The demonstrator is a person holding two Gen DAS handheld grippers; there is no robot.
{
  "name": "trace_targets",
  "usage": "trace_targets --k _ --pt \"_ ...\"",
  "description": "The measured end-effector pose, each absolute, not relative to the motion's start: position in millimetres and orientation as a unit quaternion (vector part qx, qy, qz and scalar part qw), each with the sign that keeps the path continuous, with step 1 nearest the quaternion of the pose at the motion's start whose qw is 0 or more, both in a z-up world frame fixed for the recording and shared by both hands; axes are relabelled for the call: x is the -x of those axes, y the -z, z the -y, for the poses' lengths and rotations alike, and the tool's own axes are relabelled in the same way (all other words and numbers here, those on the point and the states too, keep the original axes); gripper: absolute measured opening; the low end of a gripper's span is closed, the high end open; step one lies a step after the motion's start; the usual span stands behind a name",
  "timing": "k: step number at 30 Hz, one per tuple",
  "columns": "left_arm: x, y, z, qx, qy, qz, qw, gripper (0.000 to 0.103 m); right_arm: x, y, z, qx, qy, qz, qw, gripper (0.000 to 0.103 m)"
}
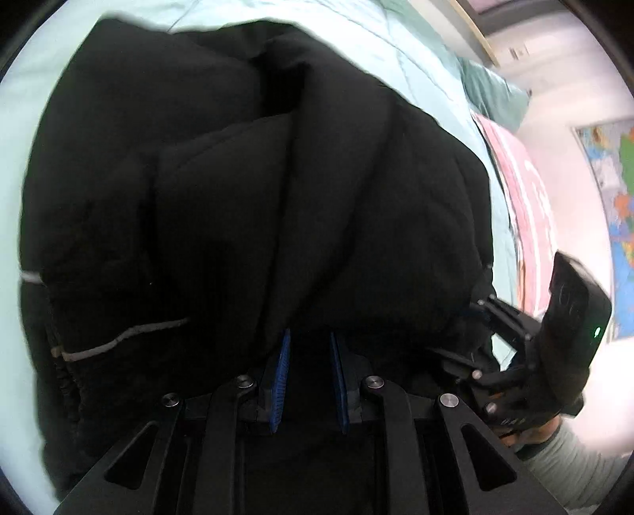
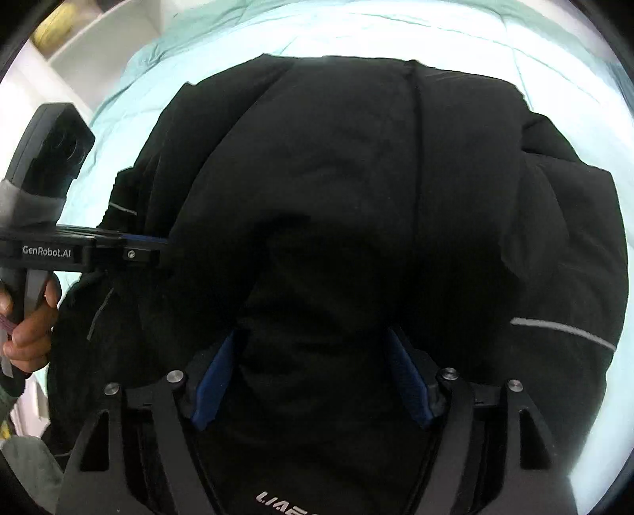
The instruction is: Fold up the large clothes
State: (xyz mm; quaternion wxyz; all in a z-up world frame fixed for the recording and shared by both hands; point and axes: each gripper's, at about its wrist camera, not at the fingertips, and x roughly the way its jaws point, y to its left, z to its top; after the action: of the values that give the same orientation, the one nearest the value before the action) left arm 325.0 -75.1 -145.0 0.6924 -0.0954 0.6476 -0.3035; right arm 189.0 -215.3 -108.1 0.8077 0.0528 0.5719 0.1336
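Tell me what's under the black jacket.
The black jacket lies on a pale mint quilt, which shows all around its edges. Whatever lies directly beneath the jacket is covered, so I cannot tell.
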Motion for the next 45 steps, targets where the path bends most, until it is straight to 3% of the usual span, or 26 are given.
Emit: trace_targets --k 5,10,14,18,27,34,38,45 --pt "-309 93 80 0.03 0.328 -0.616 0.716 0.021 -188 61 232 -0.06 -0.142 -0.555 0.818 0.076" --pt "-313 51 94 0.04 0.377 -0.582 0.719 0.022 -190 28 257 -0.054 -0.115 -0.512 0.85 0.076" --pt "-334 89 97 0.008 0.271 -0.606 0.748 0.023 -209 55 250 -0.041 -0.094 -0.534 0.839 0.076" --pt "-345 141 82 0.098 0.256 -0.639 0.719 0.021 -219 119 271 -0.043 -0.085 -0.582 0.807 0.076" --pt "-317 109 62 0.061 0.241 -0.629 0.737 0.02 -185 98 278 -0.057 -0.063 -0.575 0.814 0.076" --pt "-245 74 -27 0.075 0.185 -0.625 0.755 0.02 -98 75 299 -0.08 -0.025 -0.577 0.812 0.077" --pt "-194 83 -103 0.11 0.151 -0.645 0.741 0.02 -50 72 317 -0.104 0.003 -0.592 0.799 0.077" --pt "-127 119 -174 0.201 0.119 -0.678 0.697 0.02 36 83 346 -0.138 0.028 -0.631 0.763 0.077"
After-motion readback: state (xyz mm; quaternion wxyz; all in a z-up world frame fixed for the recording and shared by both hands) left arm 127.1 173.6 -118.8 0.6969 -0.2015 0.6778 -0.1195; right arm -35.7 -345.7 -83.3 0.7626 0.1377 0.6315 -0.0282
